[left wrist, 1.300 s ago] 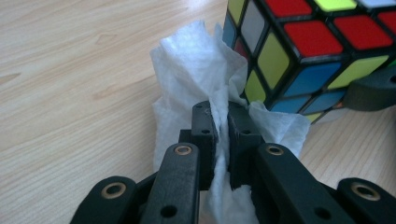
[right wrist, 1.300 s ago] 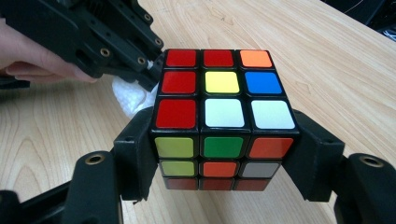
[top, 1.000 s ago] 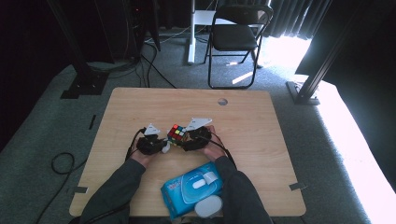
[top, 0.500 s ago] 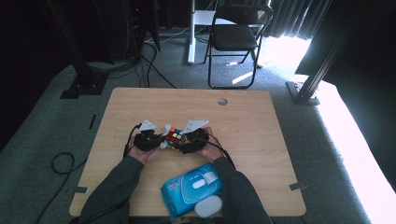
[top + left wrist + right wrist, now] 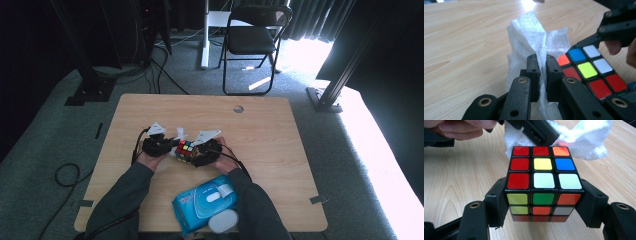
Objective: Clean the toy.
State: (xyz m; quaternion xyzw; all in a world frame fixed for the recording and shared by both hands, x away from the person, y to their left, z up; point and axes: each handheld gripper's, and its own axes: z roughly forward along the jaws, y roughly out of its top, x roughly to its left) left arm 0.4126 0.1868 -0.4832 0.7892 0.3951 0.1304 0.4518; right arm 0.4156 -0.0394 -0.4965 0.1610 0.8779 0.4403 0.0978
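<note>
Right gripper view: the puzzle cube [image 5: 543,182] sits clamped between the right gripper [image 5: 544,202]'s fingers, held steady above the tabletop [image 5: 454,182] so its top face is open for cleaning. The left gripper [image 5: 542,72]'s fingers pinch a white wipe [image 5: 531,35] beside the cube, likely for rubbing it.

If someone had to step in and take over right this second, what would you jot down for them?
Left hand-held gripper: shut on a white wipe, held beside the puzzle cube.
Right hand-held gripper: shut on the puzzle cube, gripping its two sides above the table.
The blue wipe pack lies at the near table edge, between the forearms.
Done: a wipe is out and the cube is picked up.
Left: probably wiping the cube's faces; how much is already wiped, I cannot tell.
</note>
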